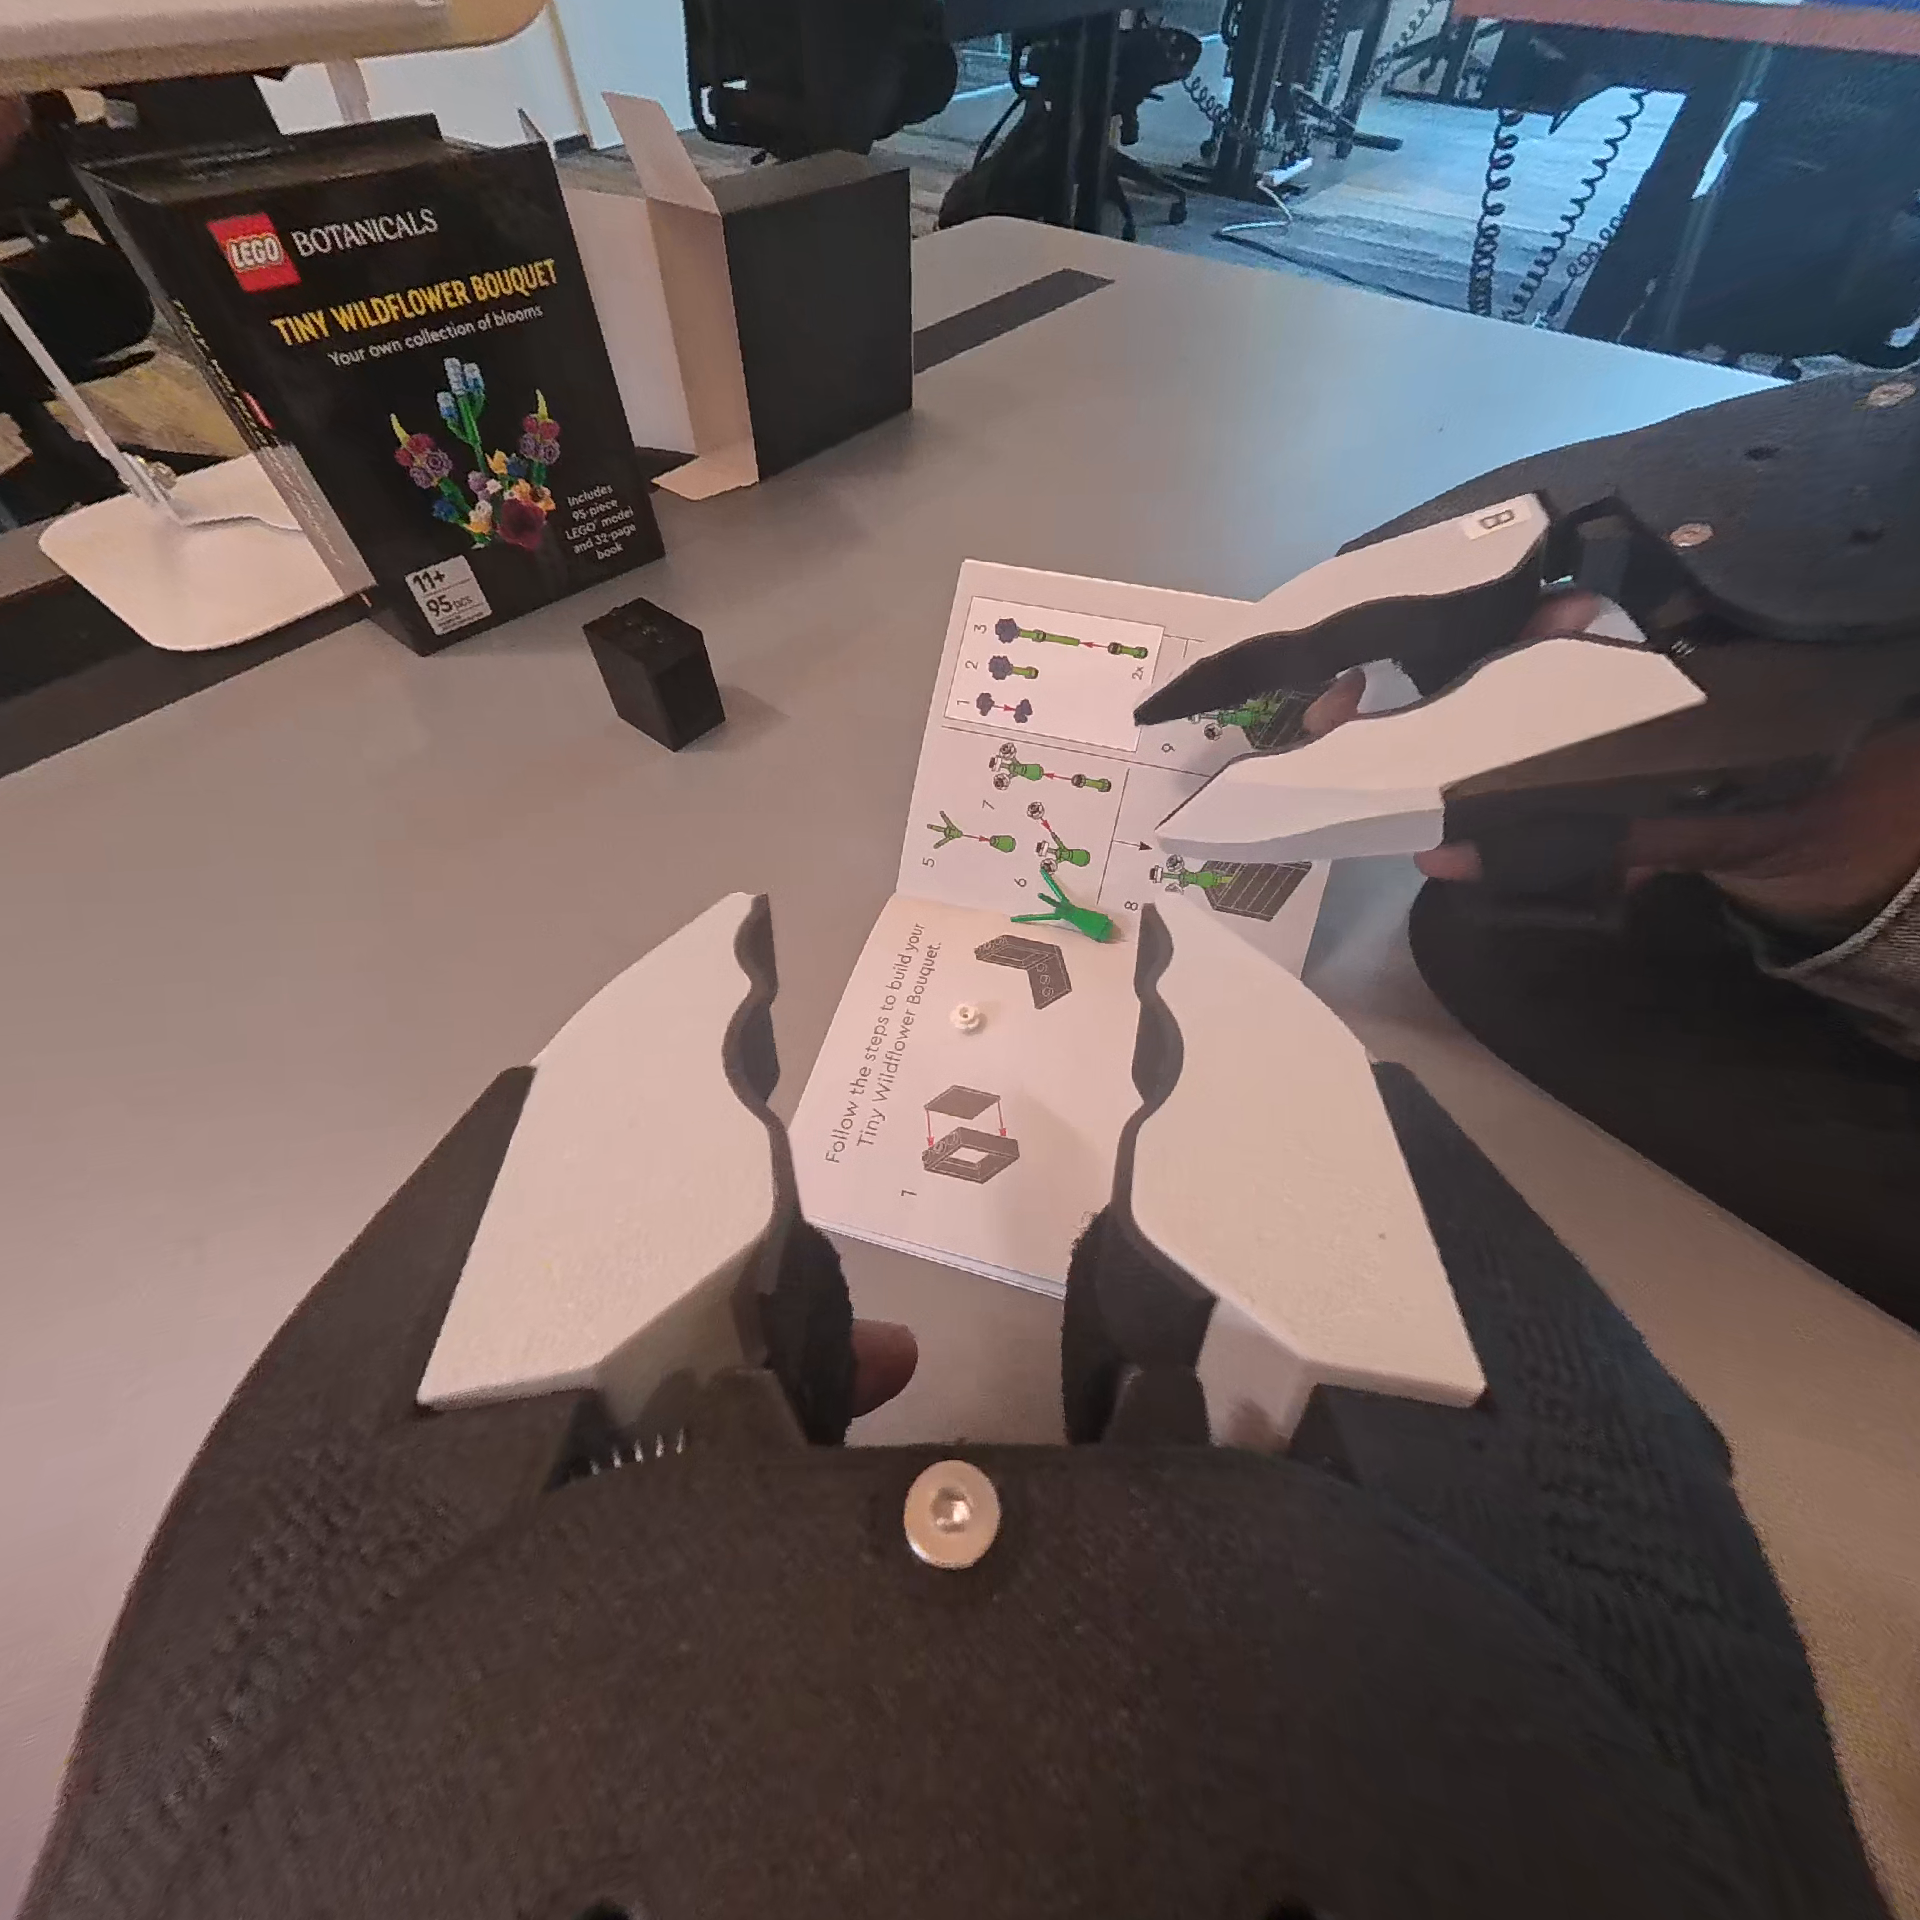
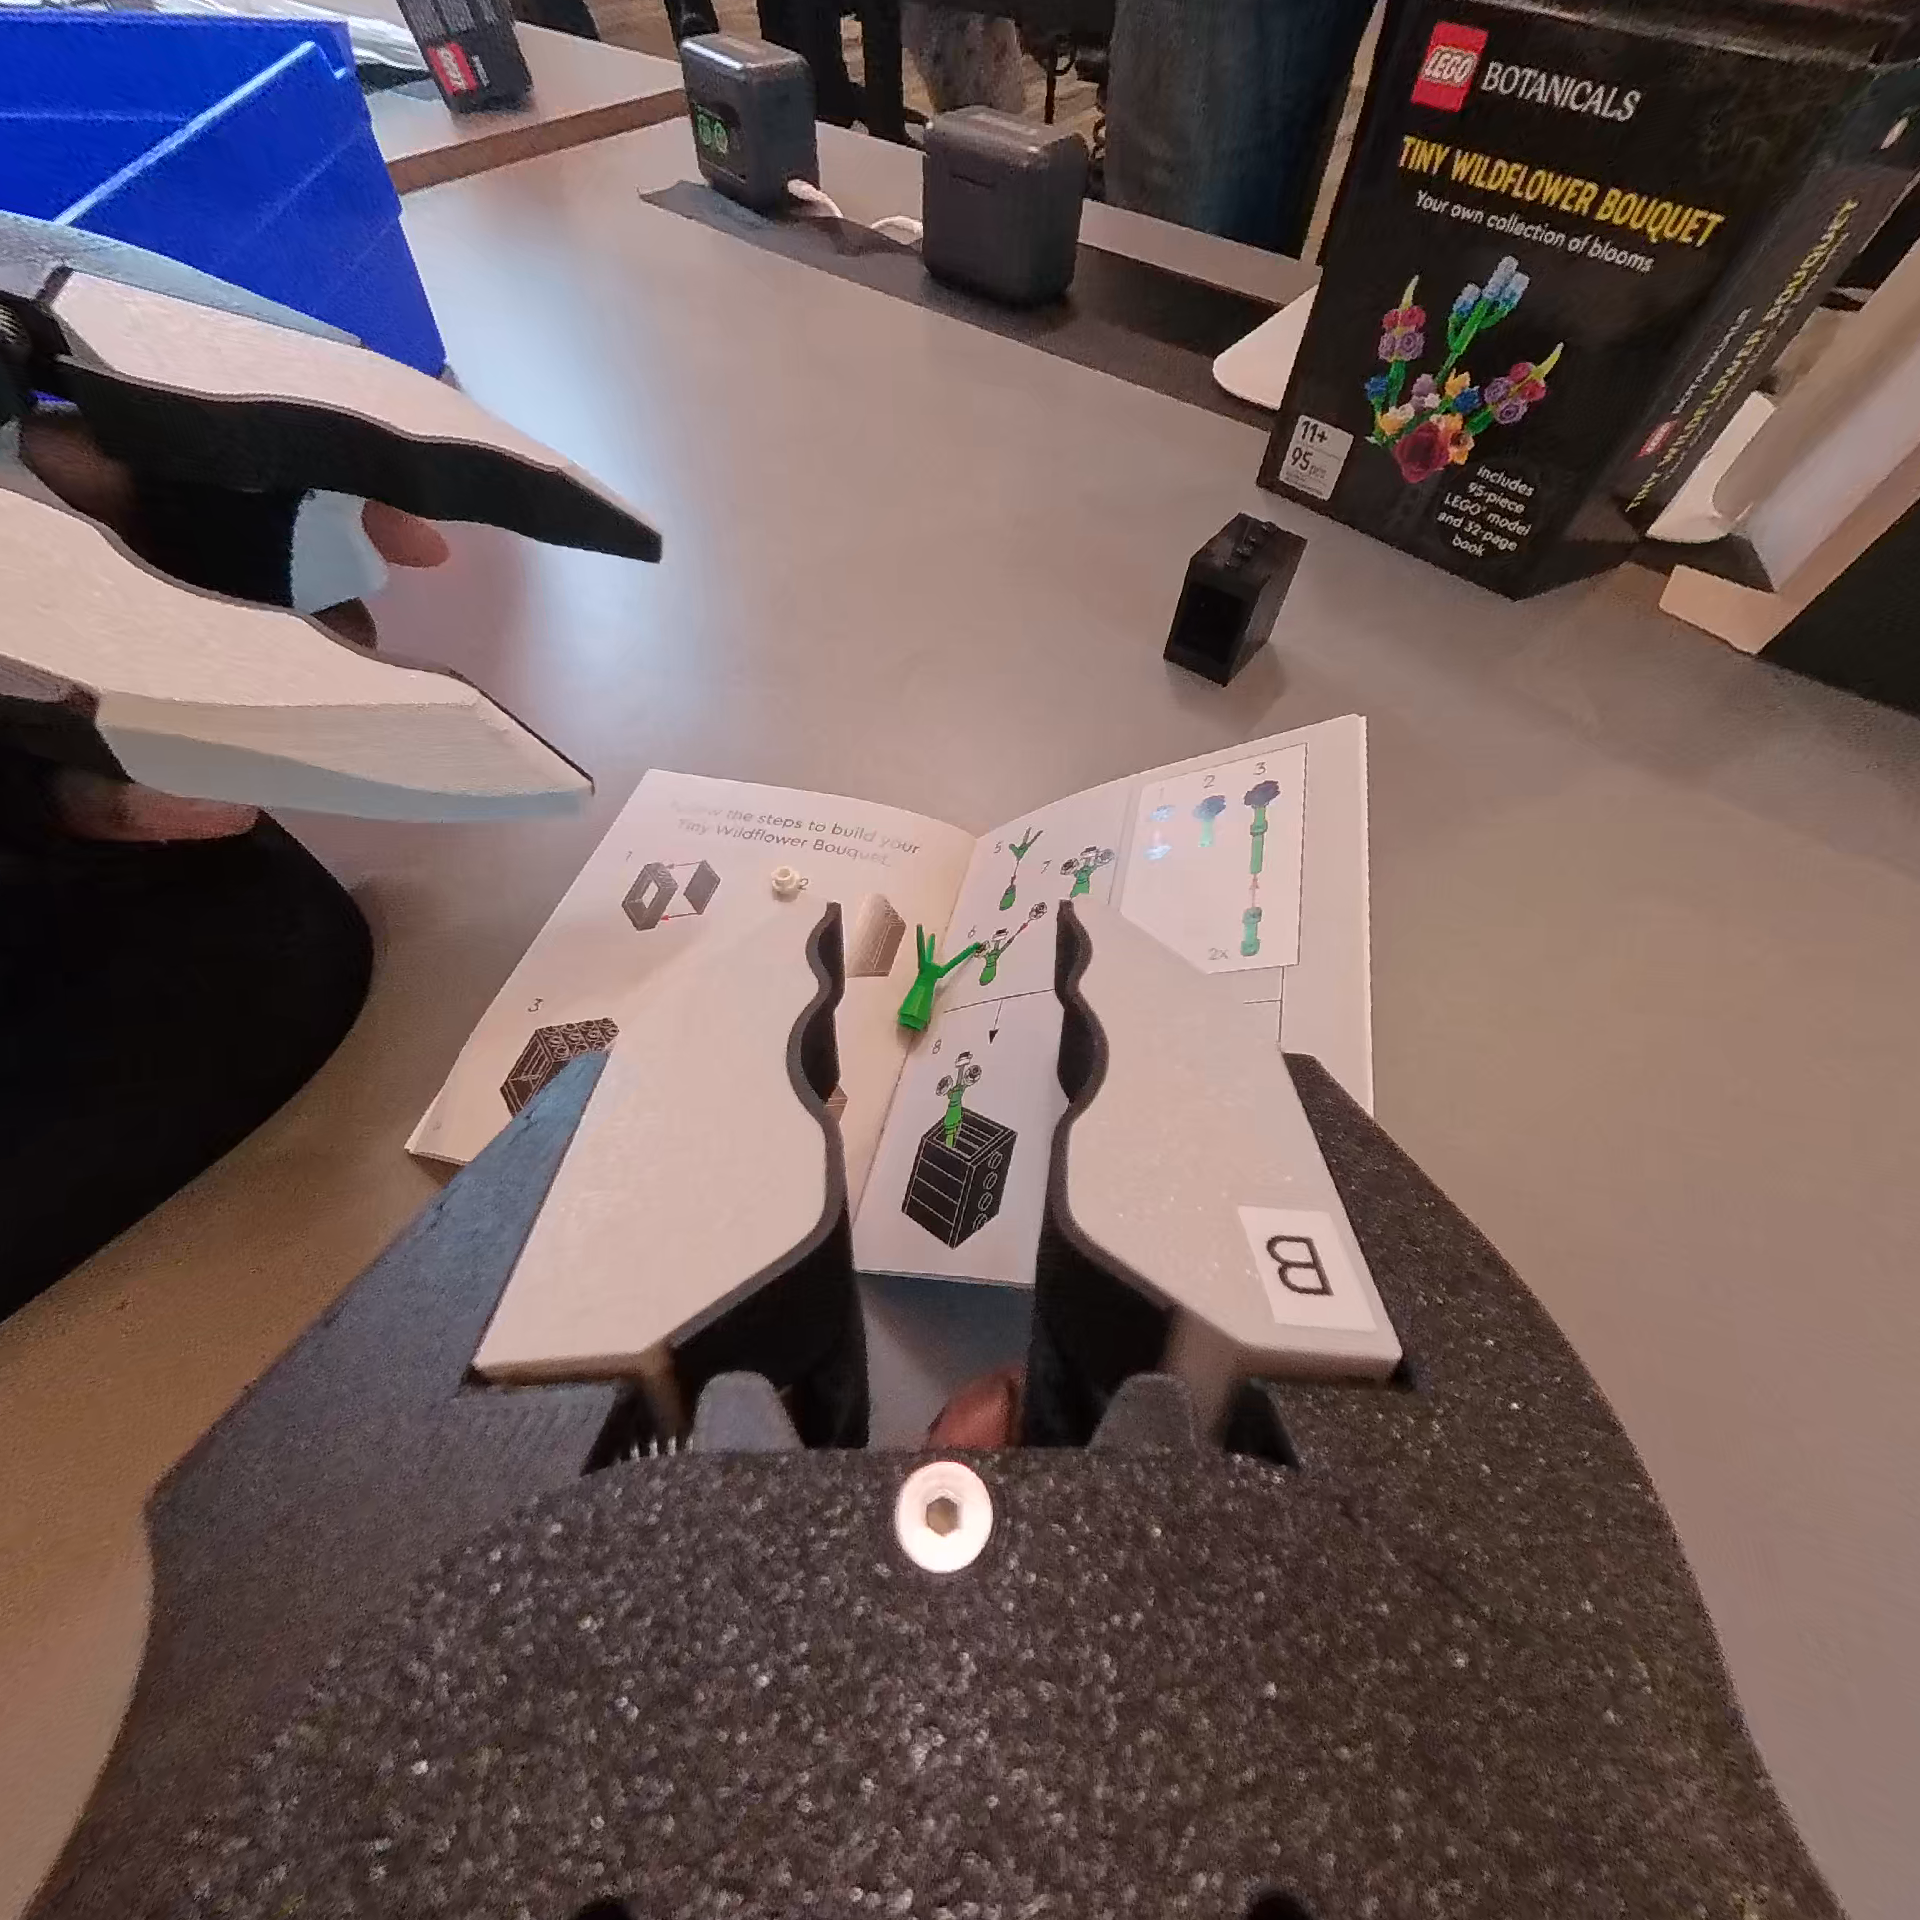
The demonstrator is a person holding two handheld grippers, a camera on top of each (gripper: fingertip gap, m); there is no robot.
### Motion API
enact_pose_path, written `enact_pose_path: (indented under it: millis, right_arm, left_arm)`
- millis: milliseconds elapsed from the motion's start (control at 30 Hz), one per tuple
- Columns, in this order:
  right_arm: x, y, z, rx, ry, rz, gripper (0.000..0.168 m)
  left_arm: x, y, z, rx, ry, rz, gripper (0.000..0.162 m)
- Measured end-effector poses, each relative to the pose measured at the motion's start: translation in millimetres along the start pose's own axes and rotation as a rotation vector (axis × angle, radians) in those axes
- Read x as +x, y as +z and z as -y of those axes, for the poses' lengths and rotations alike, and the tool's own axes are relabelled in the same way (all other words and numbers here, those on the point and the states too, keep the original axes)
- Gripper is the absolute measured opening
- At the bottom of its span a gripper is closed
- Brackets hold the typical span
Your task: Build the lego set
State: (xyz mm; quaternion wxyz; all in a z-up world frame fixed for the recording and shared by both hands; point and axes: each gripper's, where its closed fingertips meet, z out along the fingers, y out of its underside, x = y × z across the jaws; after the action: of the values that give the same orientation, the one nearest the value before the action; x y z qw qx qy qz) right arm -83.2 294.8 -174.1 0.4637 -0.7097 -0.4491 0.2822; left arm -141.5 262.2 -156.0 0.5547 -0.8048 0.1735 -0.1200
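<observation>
I hold my left gripper point(image 1: 956, 909) with its jaws spread wide and empty, low over the open instruction booklet point(image 1: 914, 1122) at frame centre. A green stem piece point(image 1: 1070, 914) lies on the booklet's fold just beyond the right fingertip, and a tiny white stud point(image 1: 968, 1015) rests on the near page between the fingers. My right gripper point(image 1: 1148, 774) comes in from the right edge, jaws parted and empty, above the far page. A black brick block point(image 1: 655, 686) stands on the grey table point(image 1: 364, 935) left of the booklet, in front of the set's black box point(image 1: 395, 395) in the upper left.

The right wrist view alone shows a blue bin point(image 2: 208, 166) in the upper left and two dark grey chargers point(image 2: 1003, 197) along the top. There the stem piece point(image 2: 925, 987) lies between the right gripper point(image 2: 945, 909) fingers.
</observation>
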Motion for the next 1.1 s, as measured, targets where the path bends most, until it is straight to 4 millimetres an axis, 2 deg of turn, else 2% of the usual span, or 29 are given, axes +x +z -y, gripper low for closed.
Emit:
enact_pose_path:
  millis: [567, 1100]
  right_arm:
    - [2.2, 0.7, -0.2, -0.002, 0.008, -0.013, 0.048]
    - [3.0, -1.6, 2.8, 0.023, 0.012, -0.016, 0.050]
  left_arm:
    - [-2.2, 1.1, -2.4, -0.015, 0.001, 0.014, 0.076]
    - [-3.4, 1.8, -4.4, -0.024, 0.007, 0.026, 0.079]
